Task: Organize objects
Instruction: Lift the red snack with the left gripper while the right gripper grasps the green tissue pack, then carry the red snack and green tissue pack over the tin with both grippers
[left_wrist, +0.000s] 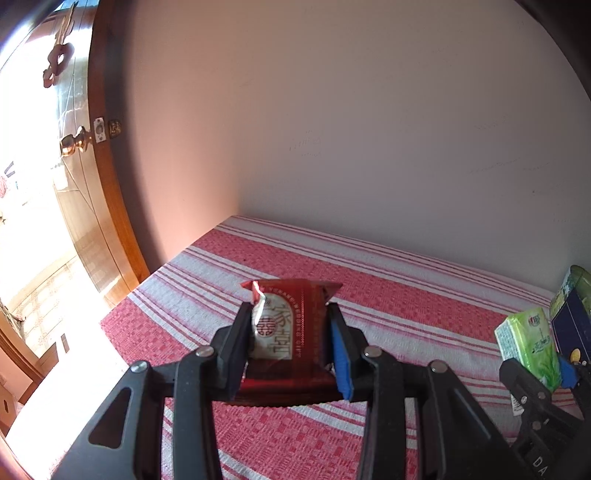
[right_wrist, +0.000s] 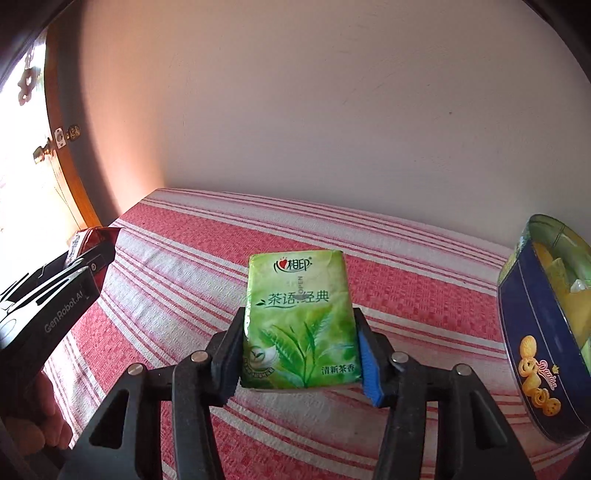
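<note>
A: A pale wall (left_wrist: 369, 110) at the back, a wooden door (left_wrist: 107, 184) with a brass knob (left_wrist: 74, 144) to the left, and a red-and-white striped cloth (right_wrist: 406, 266) over the bench.

B: What has the left gripper (left_wrist: 291, 347) got?

A: A dark red snack packet (left_wrist: 291, 325), pinched by its sides between the fingers (left_wrist: 238, 343), which stand narrowly apart and press on the wrapper (held above the cloth, tilted up at the far end).

B: And the right gripper (right_wrist: 301, 354)?

A: Its fingers (right_wrist: 229, 354) are closed onto a green tissue pack (right_wrist: 301, 317), one pad against each long side. The pack stands above the cloth near the bench's middle.

B: Anything else?

A: A blue cookie tin (right_wrist: 539, 354) sits at the right edge, open, with yellowish things inside that I cannot make out.
</note>
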